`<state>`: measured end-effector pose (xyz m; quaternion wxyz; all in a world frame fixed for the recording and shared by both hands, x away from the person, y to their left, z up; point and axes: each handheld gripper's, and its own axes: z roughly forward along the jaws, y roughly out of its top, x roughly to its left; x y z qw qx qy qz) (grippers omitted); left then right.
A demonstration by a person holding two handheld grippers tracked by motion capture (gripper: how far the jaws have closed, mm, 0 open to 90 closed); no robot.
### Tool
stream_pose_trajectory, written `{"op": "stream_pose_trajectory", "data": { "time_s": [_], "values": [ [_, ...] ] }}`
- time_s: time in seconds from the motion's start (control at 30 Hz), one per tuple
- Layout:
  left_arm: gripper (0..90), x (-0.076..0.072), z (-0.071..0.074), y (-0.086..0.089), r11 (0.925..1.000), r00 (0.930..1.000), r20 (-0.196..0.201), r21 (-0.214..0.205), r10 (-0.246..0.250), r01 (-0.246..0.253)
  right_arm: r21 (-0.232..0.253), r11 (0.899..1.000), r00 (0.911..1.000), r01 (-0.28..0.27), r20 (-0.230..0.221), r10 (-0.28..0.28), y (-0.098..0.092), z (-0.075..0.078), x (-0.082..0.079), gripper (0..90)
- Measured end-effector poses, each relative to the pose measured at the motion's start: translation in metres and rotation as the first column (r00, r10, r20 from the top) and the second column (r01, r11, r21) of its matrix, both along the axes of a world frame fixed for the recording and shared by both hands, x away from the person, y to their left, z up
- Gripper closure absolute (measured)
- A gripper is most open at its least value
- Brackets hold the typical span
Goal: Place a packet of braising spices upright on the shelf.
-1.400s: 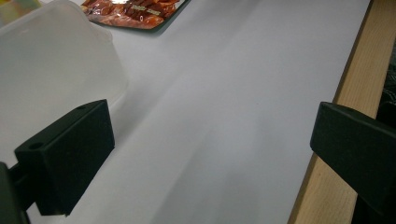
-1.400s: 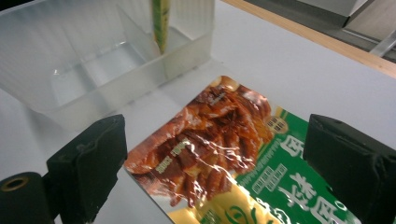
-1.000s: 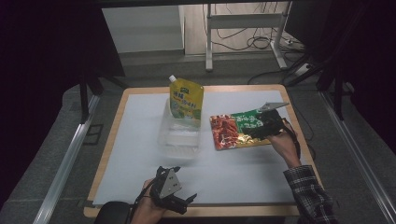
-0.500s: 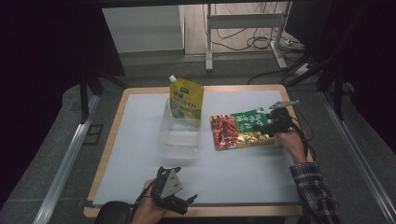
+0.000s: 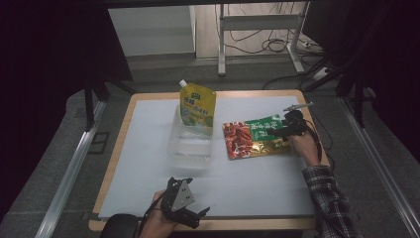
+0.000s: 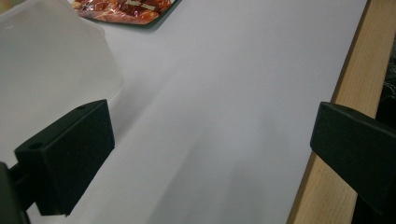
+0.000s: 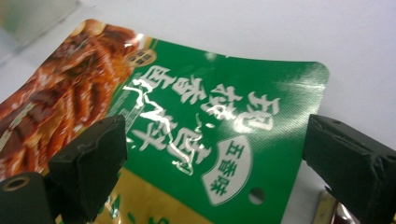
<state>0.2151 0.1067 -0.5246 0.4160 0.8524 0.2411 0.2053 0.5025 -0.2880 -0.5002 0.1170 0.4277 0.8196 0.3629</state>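
Snack packet (image 5: 253, 137), red/green/gold foil, lies flat on the counter (image 5: 148, 129) at approx 3 o'clock from centre, just right of the clear tub. Right gripper (image 5: 282, 131) sits over the packet's right (green) end, fingers spread wide, one each side of the green panel, holding nothing. In the right gripper view (image 7: 210, 154) the fingers (image 7: 91, 163) are well apart with the green printed area between them; can't tell whether they touch the foil. Right hand (image 5: 302, 146) comes in from 5 o'clock, plaid sleeve (image 5: 329, 198) angled up toward the packet, wrist roughly level, cable looping off to the right.

Clear plastic tub (image 5: 190, 144) stands near counter centre; yellow-green spout pouch (image 5: 197, 106) stands upright at its 12 o'clock end, leaning on or in it, can't tell which.

Left gripper (image 5: 195, 214) is at 6 o'clock by the near counter edge, well apart from packet and tub, grey plate on top, left hand (image 5: 158, 223) under it. Its fingers are wide open, empty.

Left gripper view adds detail: fingers (image 6: 70, 154) frame bare white counter surface, tub wall (image 6: 51, 60) at upper left, wooden counter edge (image 6: 345, 93) on right, a corner of the packet (image 6: 126, 9) at top. Right gripper view gives the packet print close up, plus a punched hole near the green end.
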Motion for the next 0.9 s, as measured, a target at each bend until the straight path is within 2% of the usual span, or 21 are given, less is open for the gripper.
{"op": "stream_pose_trajectory", "data": {
  "time_s": [0.13, 0.2, 0.37, 0.5, 0.53, 0.73, 0.83, 0.9],
  "values": [
    [0.0, 0.000, 0.000, 0.001, 1.0000, 1.0000, -0.001, -0.002, 0.003, -0.003, -0.009, 0.999, 0.9993, 0.030, -0.021, -0.031, 0.001, -0.002, 0.006, 6.0],
    [0.0, 0.000, 0.000, 0.001, 1.0000, 1.0000, -0.001, -0.002, 0.003, -0.003, -0.021, 0.999, 0.9977, 0.046, -0.050, -0.047, 0.001, -0.004, 0.011, 5.8],
    [0.0, 0.000, 0.000, 0.000, 1.0000, 1.0000, -0.002, 0.002, -0.001, 0.001, -0.014, 0.998, 0.9946, 0.053, -0.089, -0.054, 0.002, -0.008, 0.015, 5.7],
    [0.0, 0.000, 0.000, 0.000, 1.0000, 1.0000, -0.002, 0.005, -0.003, 0.003, 0.011, 0.999, 0.9944, 0.047, -0.095, -0.046, 0.002, -0.009, 0.014, 5.7],
    [0.0, 0.000, -0.001, -0.001, 1.0000, 1.0000, -0.003, 0.004, -0.003, 0.003, 0.041, 0.999, 0.9940, 0.025, -0.107, -0.021, 0.002, -0.008, 0.013, 5.7],
    [0.0, 0.000, -0.001, -0.001, 0.9999, 1.0000, -0.002, 0.010, -0.006, 0.006, 0.080, 0.997, 0.9946, -0.006, -0.103, 0.015, 0.004, -0.005, 0.007, 5.7],
    [0.0, 0.000, -0.001, -0.002, 0.9999, 1.0000, -0.002, 0.013, -0.008, 0.008, 0.115, 0.993, 0.9915, 0.004, -0.130, 0.011, 0.004, -0.001, 0.002, 5.9],
    [0.0, -0.001, -0.001, -0.002, 0.9999, 1.0000, -0.001, 0.012, -0.008, 0.008, 0.124, 0.992, 0.9918, 0.005, -0.127, 0.011, 0.005, 0.001, -0.001, 3.9]
  ]
}}
